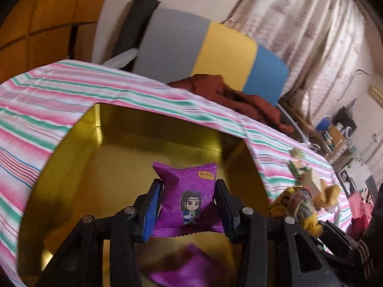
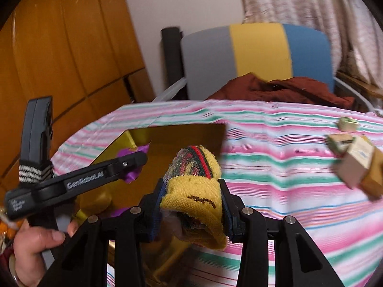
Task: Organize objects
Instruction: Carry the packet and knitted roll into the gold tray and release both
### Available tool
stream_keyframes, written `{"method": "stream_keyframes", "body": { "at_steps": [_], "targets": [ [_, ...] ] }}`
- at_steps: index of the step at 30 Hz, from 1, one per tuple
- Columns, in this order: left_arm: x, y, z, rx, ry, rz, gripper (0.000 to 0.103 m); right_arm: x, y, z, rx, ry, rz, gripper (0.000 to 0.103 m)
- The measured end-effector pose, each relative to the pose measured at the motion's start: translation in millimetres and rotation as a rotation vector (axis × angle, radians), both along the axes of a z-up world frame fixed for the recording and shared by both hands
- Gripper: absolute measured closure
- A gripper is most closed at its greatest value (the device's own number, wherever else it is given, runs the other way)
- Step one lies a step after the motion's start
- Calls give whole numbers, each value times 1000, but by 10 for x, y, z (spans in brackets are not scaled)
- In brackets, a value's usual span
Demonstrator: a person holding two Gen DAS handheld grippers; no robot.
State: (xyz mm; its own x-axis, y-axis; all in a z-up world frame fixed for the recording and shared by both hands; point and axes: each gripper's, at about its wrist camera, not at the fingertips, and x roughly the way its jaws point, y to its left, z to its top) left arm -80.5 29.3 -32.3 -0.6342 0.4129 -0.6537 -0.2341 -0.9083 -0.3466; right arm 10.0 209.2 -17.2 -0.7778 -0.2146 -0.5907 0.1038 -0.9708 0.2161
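Packet [image 1: 189, 198] is purple with zigzag-cut ends, a little cartoon guy with long dark hair and blue clothes, plus a small gold label up top with characters too tiny to read. It sits in the left gripper [image 1: 189, 205], blue-ribbed pads closed in on both its sides, hanging over the gold tin [image 1: 71, 167]. Tin's shiny enough that the packet shows mirrored in the floor below.

Going right: in the right wrist view the left tool's arm reads "GenRobot.AI" in white, with smaller print further down the handle I can't make out, and the hand [image 2: 36, 246] wrapped round the grip.

Right gripper [image 2: 192, 203] is clamped on a rolled yellow sock [image 2: 194, 186] with a red and dark green band and brown stitching, seemingly in clear wrap. It hangs over the tin's right wall, roughly above where tin meets the striped cloth [image 2: 287, 167].

Room-wise: the tin floor beyond the packet is bare. Cloth right of the tin is open until the wooden blocks [image 2: 354, 157], which sit well apart near the right edge, blurry.
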Motion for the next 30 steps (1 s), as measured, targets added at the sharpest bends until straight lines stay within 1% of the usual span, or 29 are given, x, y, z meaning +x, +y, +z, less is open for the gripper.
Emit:
{"method": "stream_keyframes", "body": {
  "at_steps": [3,4,6,8,9,10,13,14,15,23,27,30],
  "targets": [
    [-99,-164,-24,3,-6,35,58,-166,-151,-59,9,-24,22,56],
    [-139,-202,-28,-1,-5,45,58,-219,-191,-76,19,-31,15,51],
    [-188,-256,-40,-8,-7,58,58,-289,-213,-95,17,-41,10,47],
    [-225,-313,-62,-5,-14,72,58,-278,-210,-80,13,-41,-3,34],
    [-235,-324,-67,-3,-18,78,58,-254,-199,-60,8,-31,-16,20],
    [-244,-344,-79,4,-22,88,58,-228,-165,-40,-5,-13,-26,14],
    [-253,-365,-92,16,-33,95,55,-90,-71,3,-21,23,-52,13],
    [-253,-361,-87,10,-35,101,50,-56,-49,10,-19,26,-61,13],
    [-244,-368,-74,5,-32,111,47,-32,-25,15,-22,29,-66,12],
    [-27,-353,72,10,16,162,45,166,260,-28,-84,14,-138,10],
    [139,-245,118,26,36,143,44,216,357,-44,-95,14,-164,11],
    [263,-103,163,14,63,103,41,245,412,-53,-96,15,-176,11]
  ]
}}
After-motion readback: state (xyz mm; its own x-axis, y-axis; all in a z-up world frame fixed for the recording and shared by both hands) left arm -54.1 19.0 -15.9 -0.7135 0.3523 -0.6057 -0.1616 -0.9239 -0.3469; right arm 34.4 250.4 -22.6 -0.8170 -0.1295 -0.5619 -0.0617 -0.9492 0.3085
